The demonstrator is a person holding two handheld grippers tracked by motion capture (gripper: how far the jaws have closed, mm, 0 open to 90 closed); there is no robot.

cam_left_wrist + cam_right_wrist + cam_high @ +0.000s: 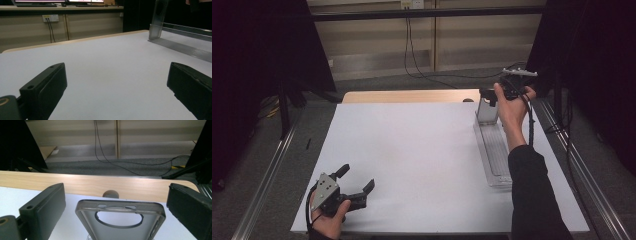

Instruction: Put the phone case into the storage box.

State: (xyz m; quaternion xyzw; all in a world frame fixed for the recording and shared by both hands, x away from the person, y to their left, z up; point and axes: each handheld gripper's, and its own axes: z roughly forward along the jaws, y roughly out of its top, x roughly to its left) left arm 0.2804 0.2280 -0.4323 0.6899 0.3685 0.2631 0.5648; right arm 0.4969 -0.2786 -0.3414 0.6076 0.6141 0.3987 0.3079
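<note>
My right tongs [490,95] hang at the upper right of the high view, spread wide just over the top edge of a clear phone case [487,111] that stands upright at the far end of a long transparent rack [495,155]. Through my right tongs' own camera the case [120,217] rises from the bottom centre, its round camera opening facing me, between the two black jaws with open space on either side, so neither jaw touches it. Behind it runs the wooden edge of the bench [95,184], with a small round knob [110,193] showing just above the case's rim. My left tongs [357,187] rest low at the lower left of the high view, on the white sheet [412,150] covering the bench, jaws wide apart and holding nothing. From my left tongs' camera the rack [185,47] sits at the upper right, well apart from me.
</note>
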